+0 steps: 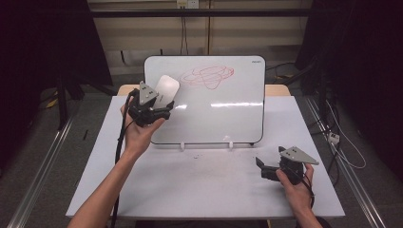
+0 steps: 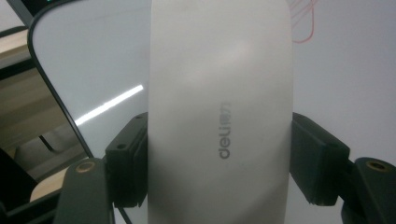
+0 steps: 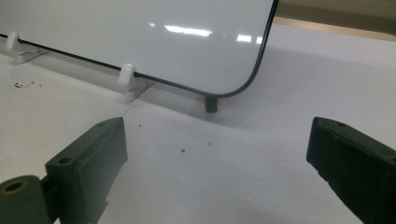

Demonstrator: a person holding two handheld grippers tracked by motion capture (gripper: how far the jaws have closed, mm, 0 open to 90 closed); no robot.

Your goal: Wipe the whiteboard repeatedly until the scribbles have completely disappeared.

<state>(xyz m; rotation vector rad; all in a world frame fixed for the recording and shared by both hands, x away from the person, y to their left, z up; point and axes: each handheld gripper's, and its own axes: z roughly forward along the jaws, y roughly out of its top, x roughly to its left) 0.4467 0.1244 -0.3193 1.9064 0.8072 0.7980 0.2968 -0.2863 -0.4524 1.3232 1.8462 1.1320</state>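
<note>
White plastic, rounded at the corners, was seen clamped between the jaws of the left gripper [image 1: 151, 105]: a whiteboard eraser [image 1: 166, 91], held up against the upper left part of the whiteboard [image 1: 228, 118] that stood propped on the table [image 1: 190, 180]. From the high view a red scribble [image 1: 207, 76] was seen higher on the board, to the right of the eraser and apart from it. In the left gripper view the eraser [image 2: 219, 112] was shown close up, gripped on both long sides by the black pads, with grey lettering made out along its back, a detail too small to be read from above. The right gripper [image 1: 264, 167] was held low over the table near the board's lower right corner. In the right gripper view its jaws were seen spread wide with nothing between them, and the board's white clip feet [image 3: 127, 79] were shown.
</note>
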